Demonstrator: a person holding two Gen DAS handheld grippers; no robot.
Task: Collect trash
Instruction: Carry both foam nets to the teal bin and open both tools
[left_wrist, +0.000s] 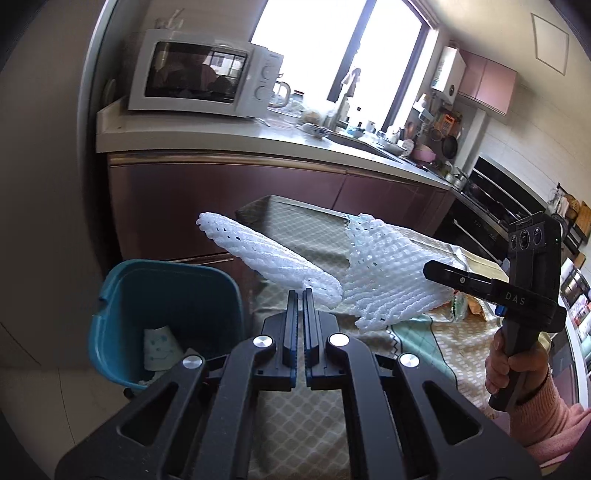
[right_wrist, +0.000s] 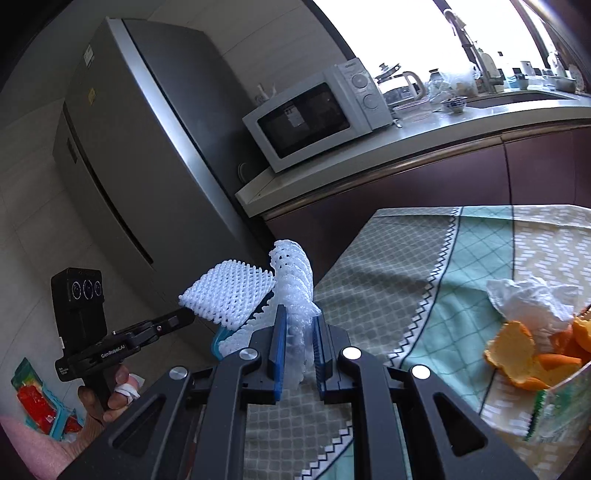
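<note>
Two foam nets in the air, one per gripper, both over the table edge nr the bin.

Left gripper (left_wrist: 300, 295): fingers pressed nearly together, pinching the corner of the flat foam net (left_wrist: 266, 254). Its long axis runs up-left from the fingertips, free end hanging out toward the teal bin (left_wrist: 122, 295), not yet over the mouth I think.

Right gripper (right_wrist: 298, 314): fingers a bit apart, clamped on a bunched foam net (right_wrist: 293, 280) that stands up btwn the blue pads. In left wrist view this 2nd net spreads wide and overlaps the first; can't tell if they touch.

Key relation: bin sits on the floor, down-left of my left fingers, just beside the table (left_wrist: 424, 332) corner. Left hand is nearer; right gripper is further right, above the cloth. So I judge left drops first, right follows across the same way.

Bin already has a paper cup (left_wrist: 160, 349) inside. Still on the table per right wrist view: orange peels (right_wrist: 517, 354) and crumpled tissue (right_wrist: 528, 295), well apart from either gripper. Task partway done, I reckon.

Risk: the nets snag each other on release.
</note>
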